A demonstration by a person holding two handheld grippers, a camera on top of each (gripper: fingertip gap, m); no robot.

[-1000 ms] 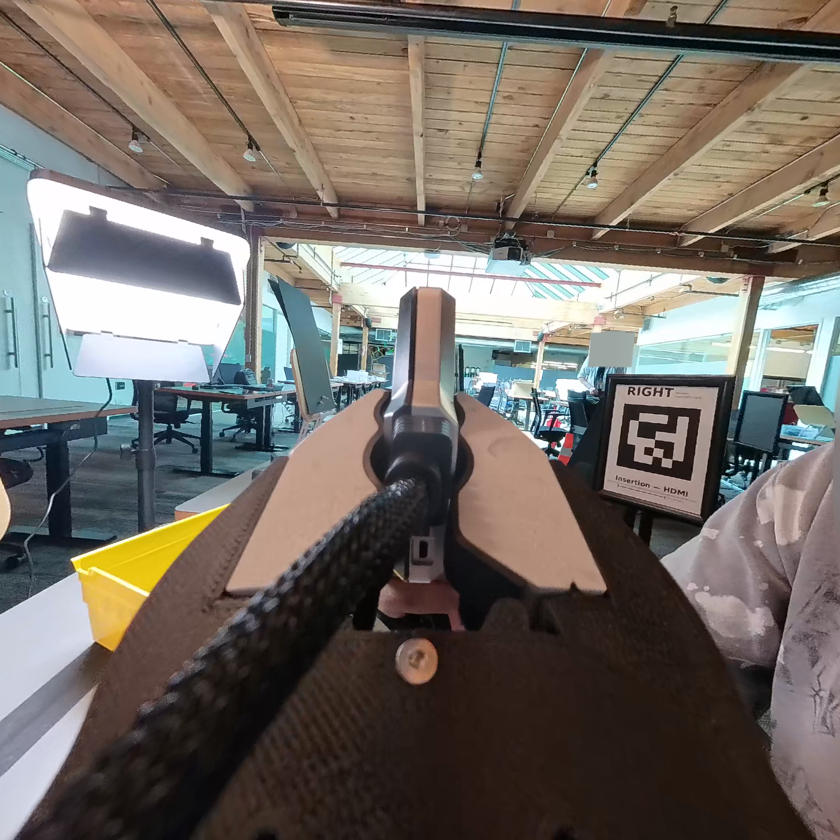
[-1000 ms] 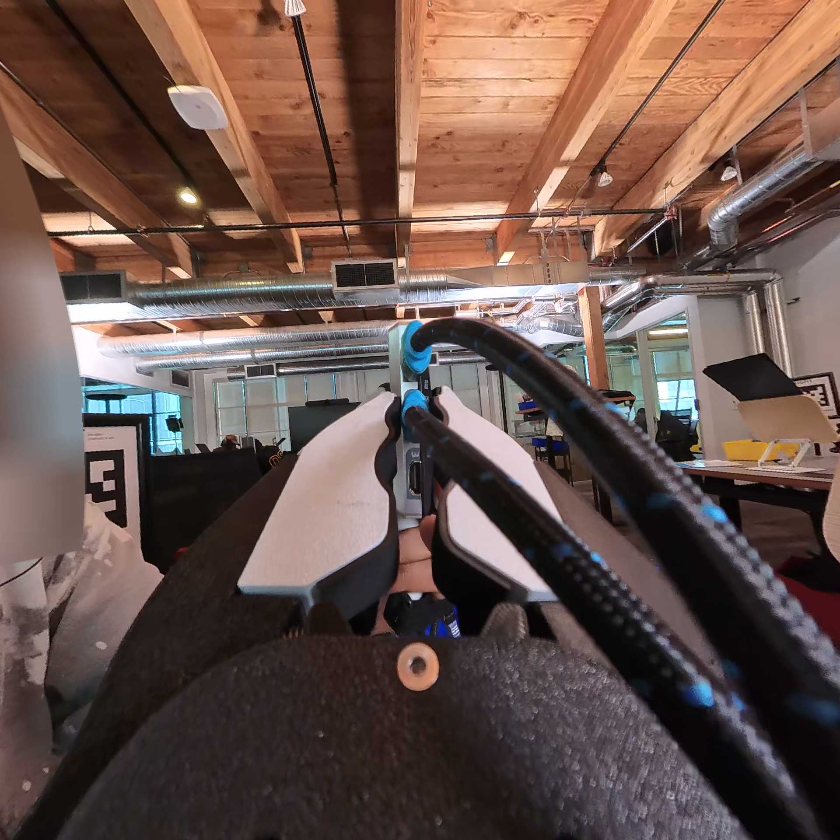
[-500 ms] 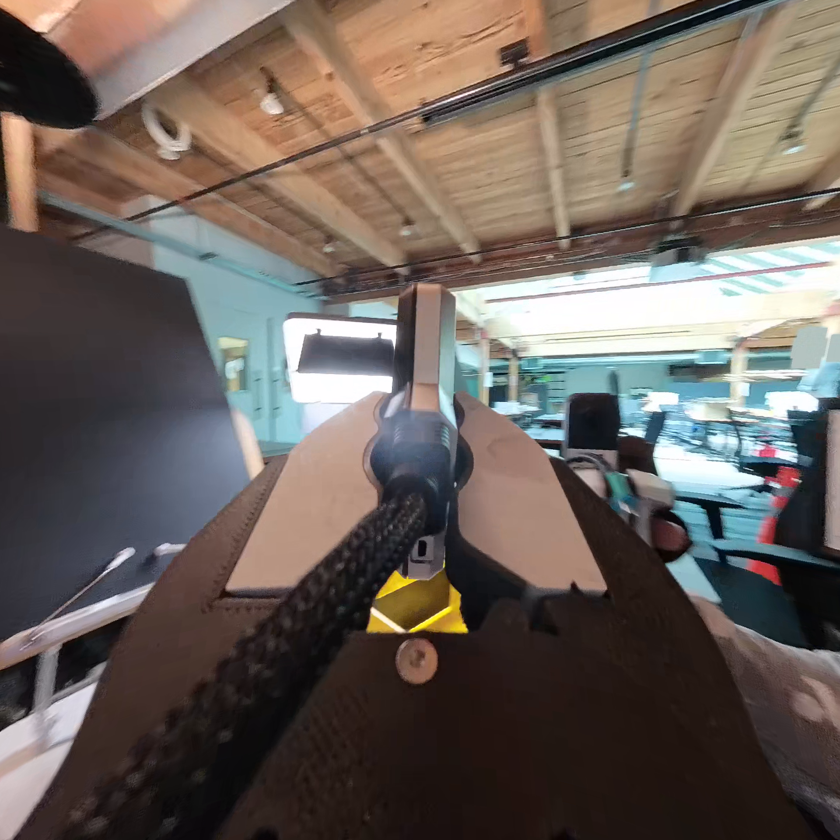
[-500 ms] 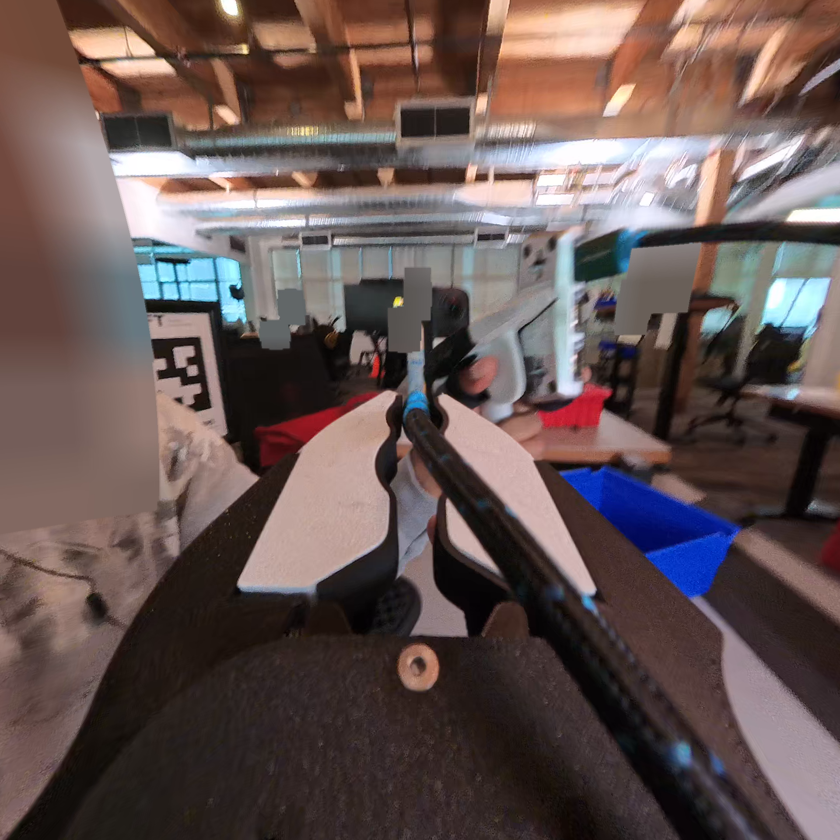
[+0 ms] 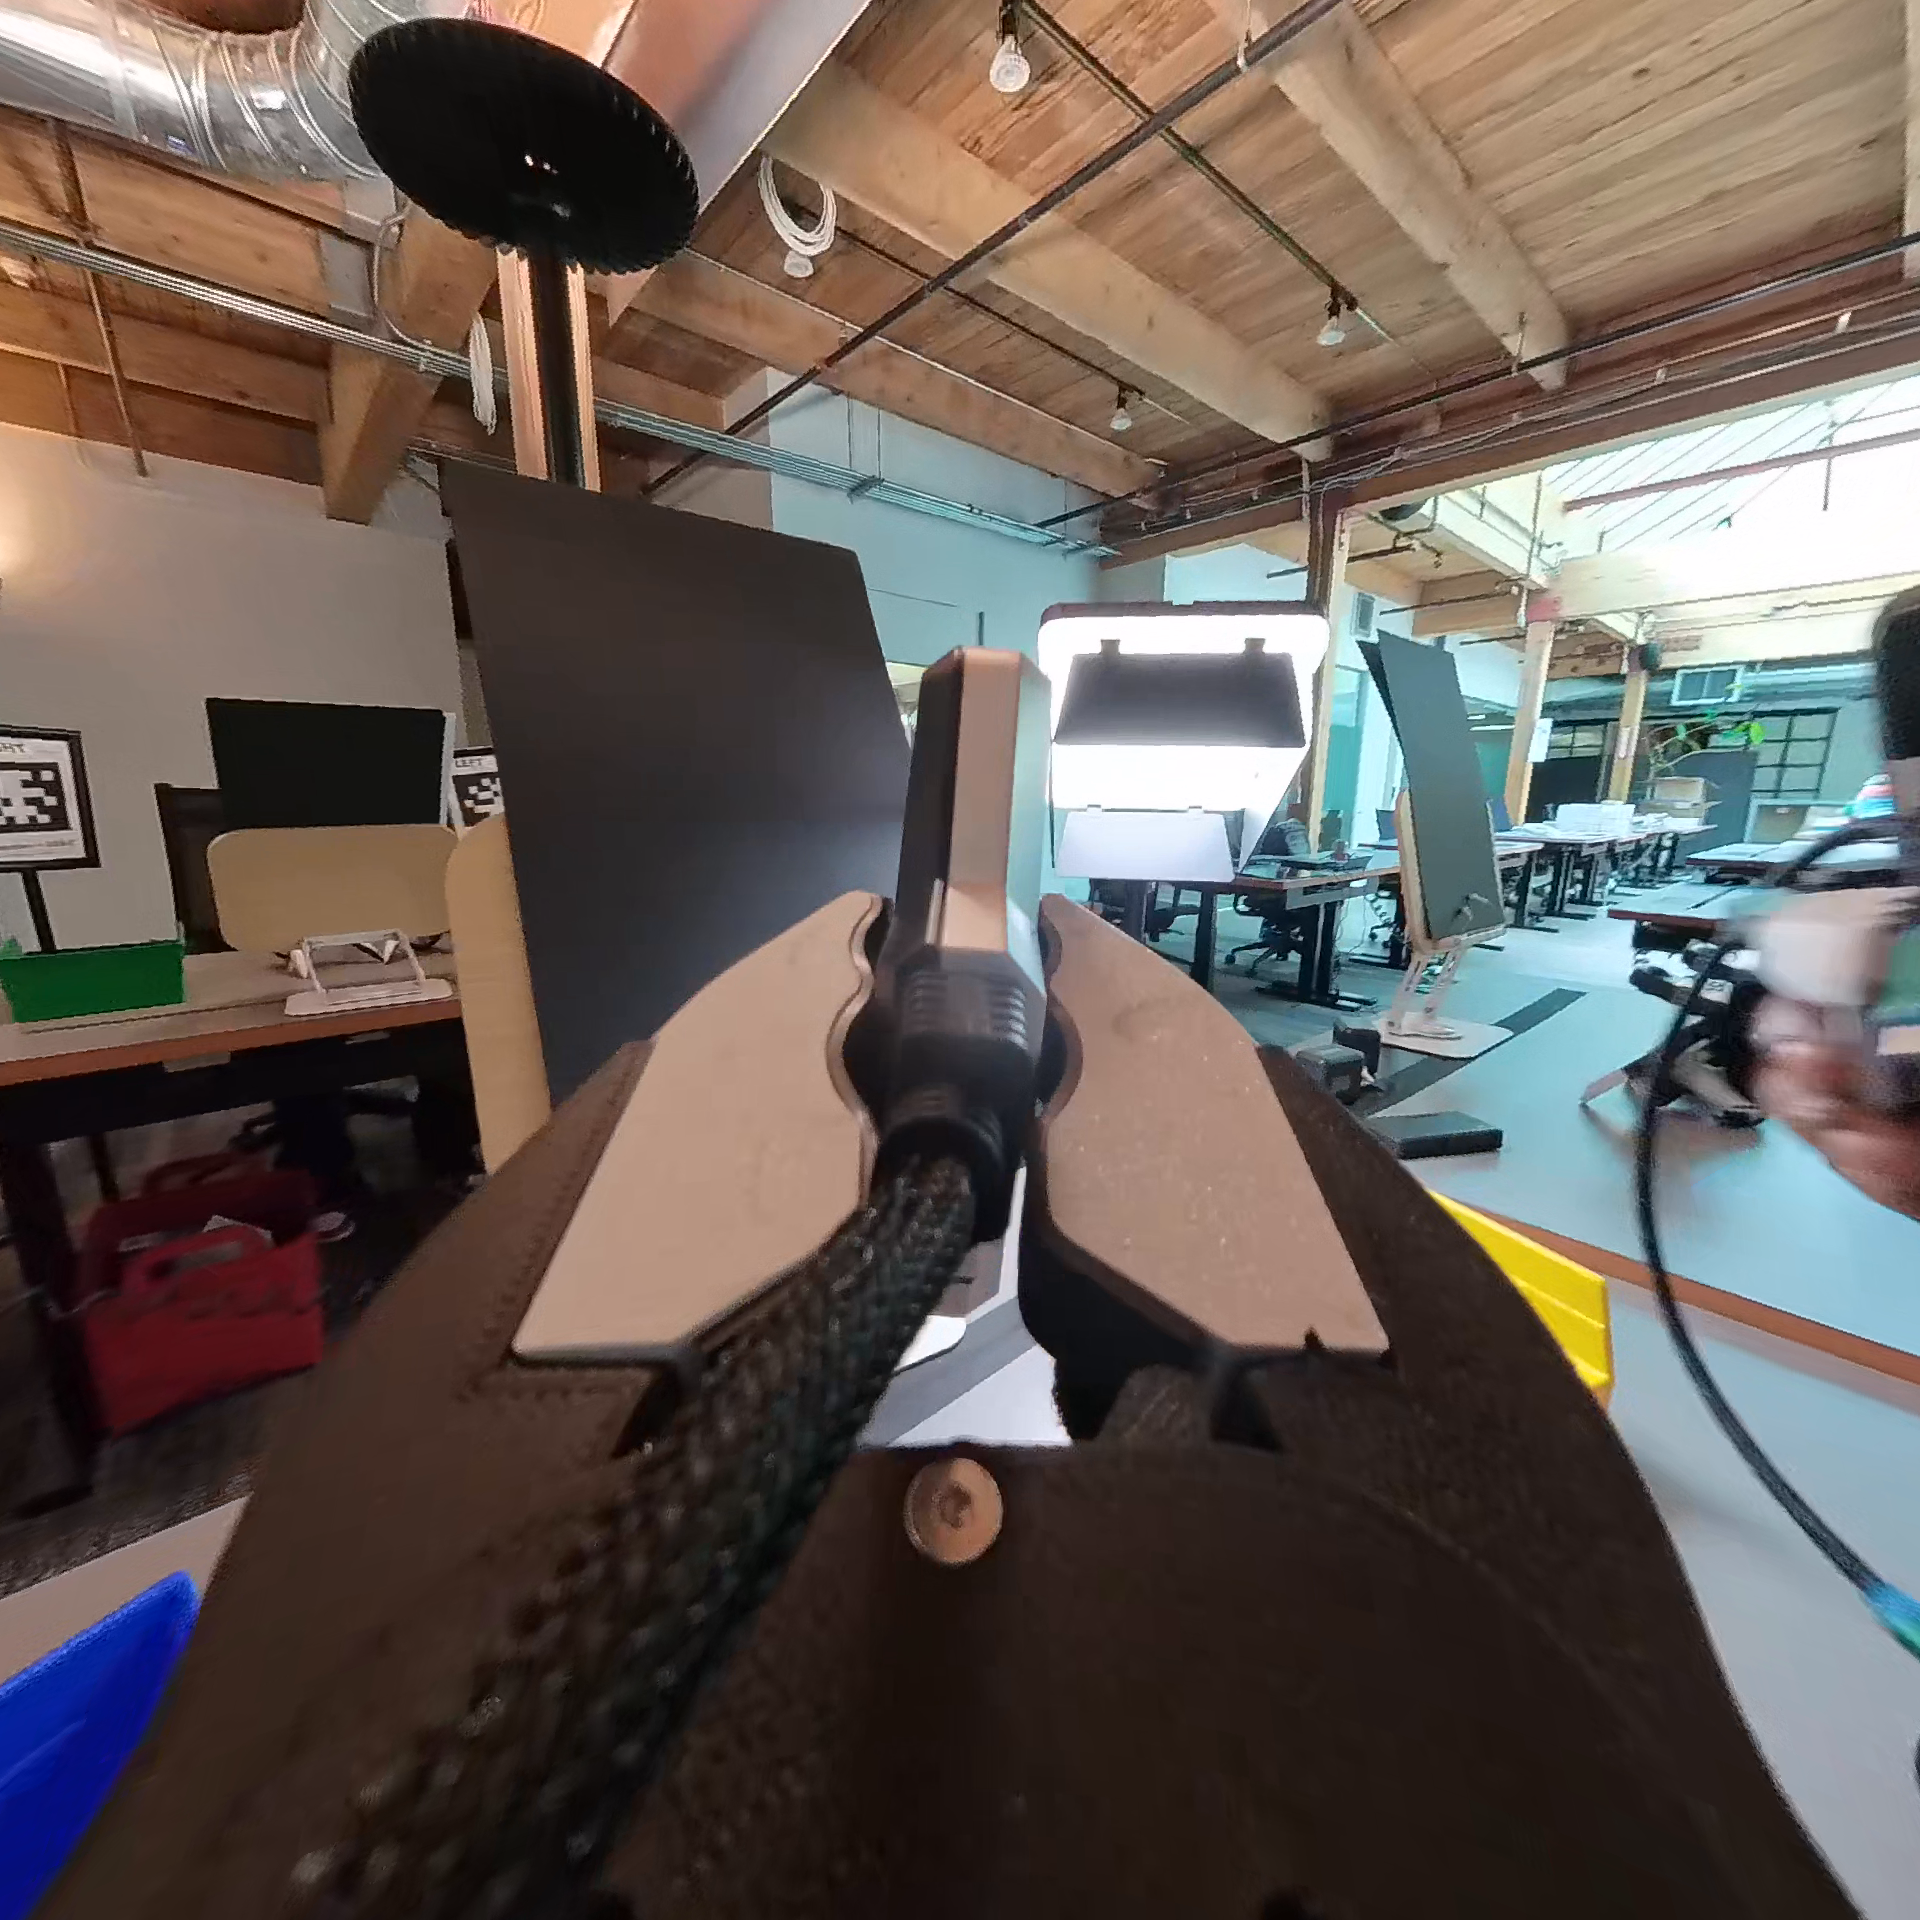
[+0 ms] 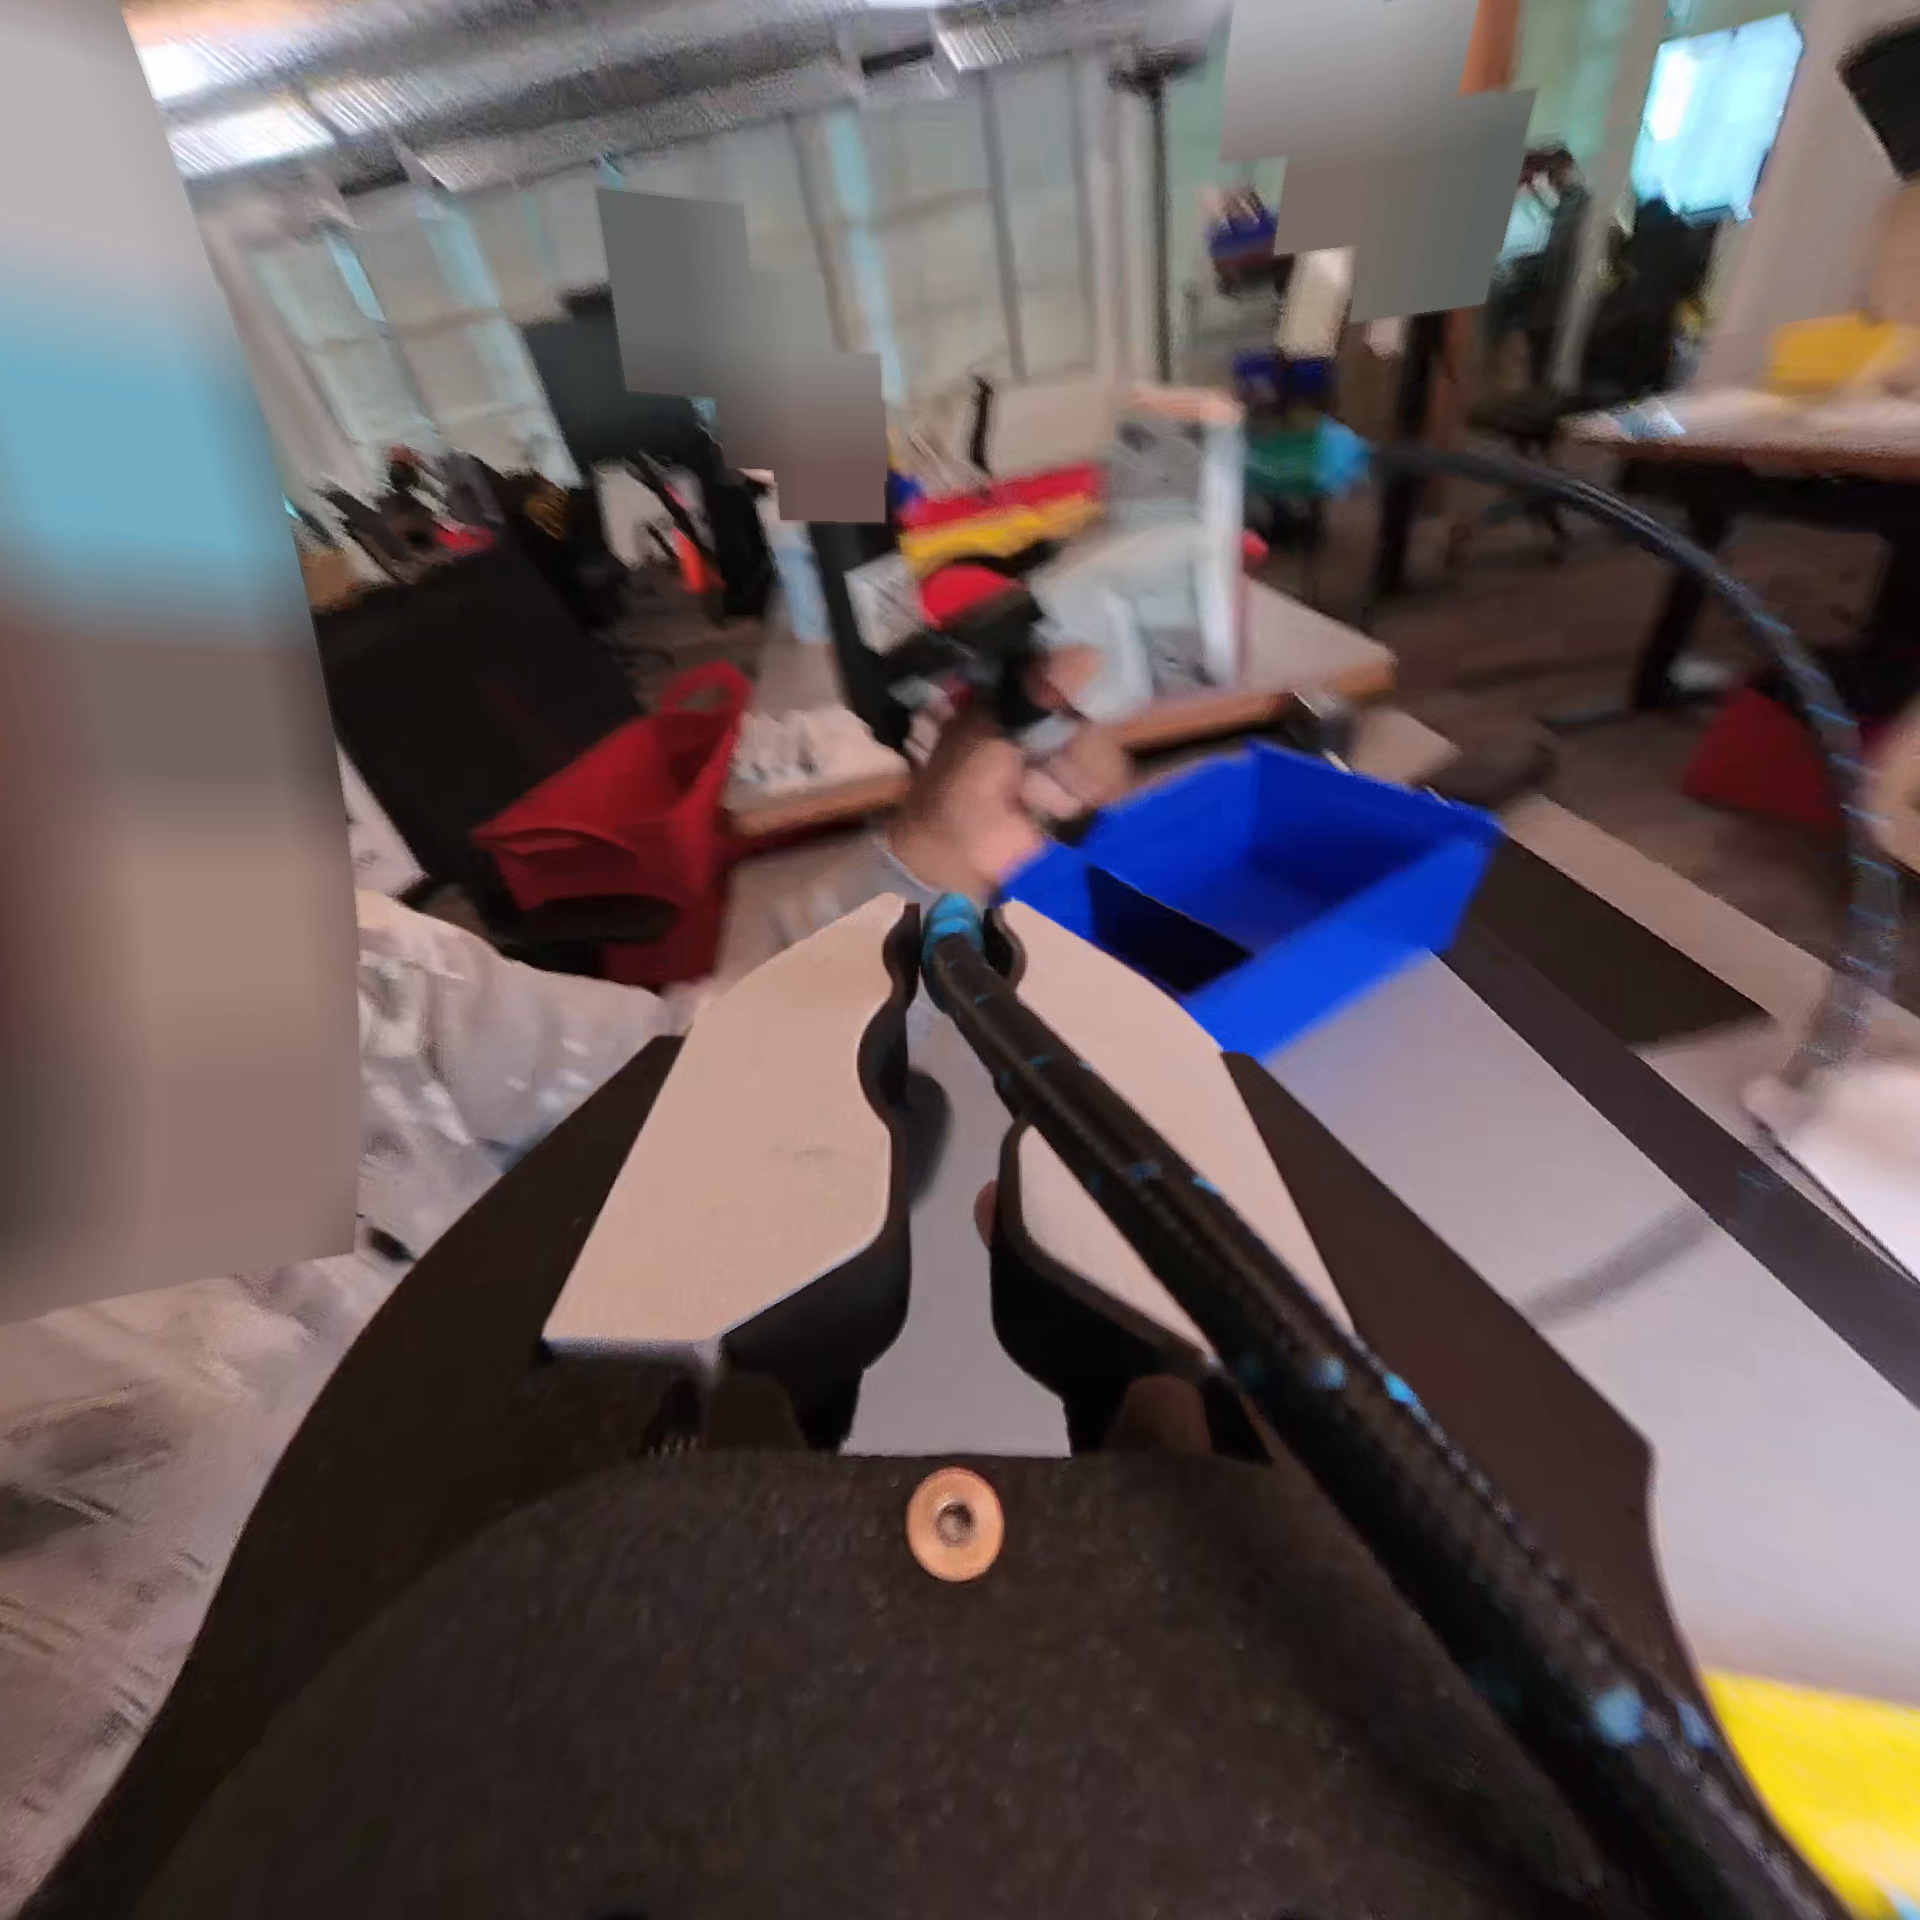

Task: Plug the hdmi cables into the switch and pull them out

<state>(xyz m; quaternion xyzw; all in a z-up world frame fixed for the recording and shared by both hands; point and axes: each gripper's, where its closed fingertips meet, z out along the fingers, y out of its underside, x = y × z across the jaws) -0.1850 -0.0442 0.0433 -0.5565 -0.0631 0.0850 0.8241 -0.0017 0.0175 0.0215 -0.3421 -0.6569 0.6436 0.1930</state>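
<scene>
On my left view the switch [image 5: 977, 821] stands up between my left gripper's [image 5: 961, 940] fingers, pinched together with the black ribbed plug of a black braided cable [image 5: 831, 1320] that runs back toward the camera. The gripper is pressed in on the switch and that plug. To the right of the switch, lower down, a yellow bin [image 5: 1538, 1309] sits on the grey table [image 5: 1714, 1247], and a blue bin's [image 5: 73, 1704] corner shows lower left. Behind the switch stands a dark panel [image 5: 675, 779] and a bright studio lamp [image 5: 1174, 727].

On my right view, blurred by motion, my right gripper [image 6: 951, 920] pinches the blue end of a black, blue-flecked cable [image 6: 1195, 1205], which trails back over the right finger. I cannot see its metal plug. Beyond that cable's tip the switch [image 6: 1174, 561] shows far off, held up by the other gripper, with a blue bin [image 6: 1299, 862] on the table [image 6: 1455, 1143] to its lower right and a red bag [image 6: 634, 821] to the left.
</scene>
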